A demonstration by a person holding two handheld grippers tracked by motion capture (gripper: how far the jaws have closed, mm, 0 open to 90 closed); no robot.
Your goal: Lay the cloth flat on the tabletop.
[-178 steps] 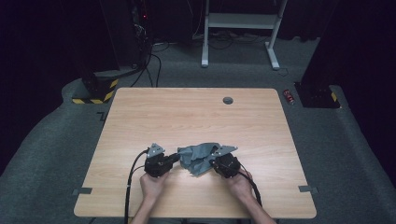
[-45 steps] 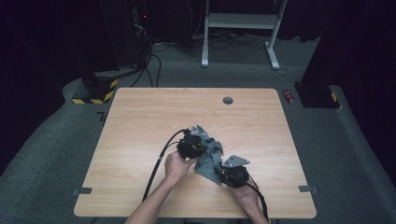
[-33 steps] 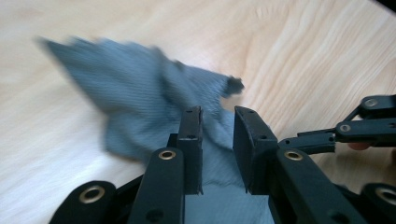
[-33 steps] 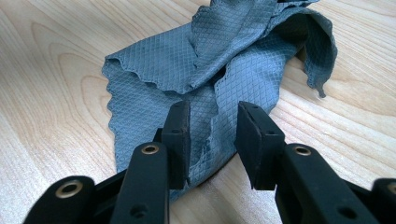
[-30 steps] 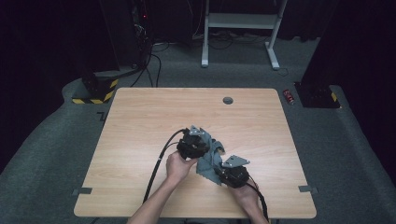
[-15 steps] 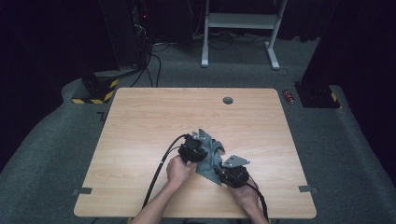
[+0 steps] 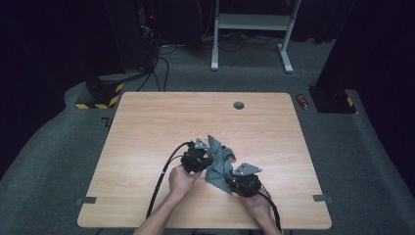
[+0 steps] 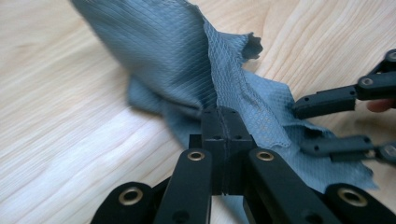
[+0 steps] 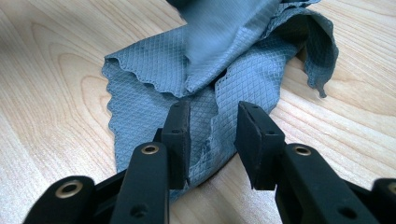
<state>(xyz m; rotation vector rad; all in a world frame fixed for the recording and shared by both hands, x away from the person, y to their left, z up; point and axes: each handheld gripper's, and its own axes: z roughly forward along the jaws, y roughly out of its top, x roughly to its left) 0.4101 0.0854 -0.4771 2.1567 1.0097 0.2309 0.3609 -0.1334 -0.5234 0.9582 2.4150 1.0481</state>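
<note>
A crumpled grey waffle-weave cloth (image 7: 219,159) lies on the wooden table (image 7: 147,127), between the two hand-held grippers. My left gripper (image 8: 219,114) has just been closing and is now shut, with a raised fold of the cloth (image 8: 163,51) pinched between its pads. From above, the left gripper (image 7: 208,159) sits at the cloth's left side. My right gripper (image 9: 212,121) is at the cloth's near end with its jaws apart. The cloth (image 9: 149,74) lies flat between and under them. From above, the right gripper (image 7: 227,179) points into the cloth's near right corner.
A round grommet (image 7: 239,105) sits near the table's far edge. A black cable (image 7: 161,181) trails from the left gripper toward the front edge. Behind the table stand a white desk frame (image 7: 249,22) and a yellow-and-black striped base (image 7: 100,95). A small red object (image 7: 303,102) lies on the carpet.
The left gripper has drawn slightly toward the person, and the cloth's fold now stands up at its tips. The right gripper has stayed still at the near end.
</note>
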